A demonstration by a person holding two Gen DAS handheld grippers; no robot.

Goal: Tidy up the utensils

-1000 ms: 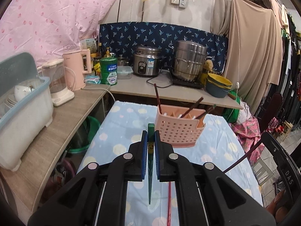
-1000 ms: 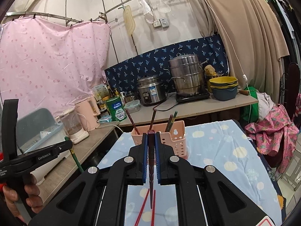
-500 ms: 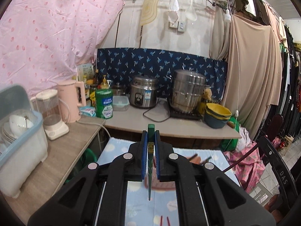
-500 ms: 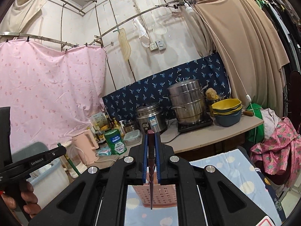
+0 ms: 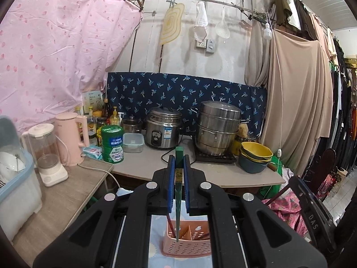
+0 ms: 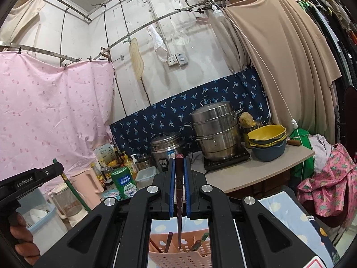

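My left gripper point(image 5: 177, 167) is shut on a green chopstick point(image 5: 178, 192) held upright, its thin tip hanging over the pink perforated utensil basket point(image 5: 186, 244) below. My right gripper point(image 6: 179, 169) is shut on a dark maroon chopstick point(image 6: 179, 201), tip down over the same pink basket point(image 6: 180, 258). The basket holds several chopsticks, brown and green. The left gripper point(image 6: 31, 178) with its green chopstick also shows at the left of the right wrist view.
The basket stands on a blue dotted tablecloth point(image 6: 281, 203). Behind it a counter point(image 5: 142, 163) carries a rice cooker point(image 5: 164, 130), steel steamer pot point(image 5: 218, 127), stacked bowls point(image 5: 255, 156), green tin, pink kettle, blender. A dish rack point(image 5: 13, 178) stands at the left.
Both grippers have risen and tilted upward over the basket. The basket has slid to the bottom of both views and more of the wall shows. Both chopsticks stay gripped.
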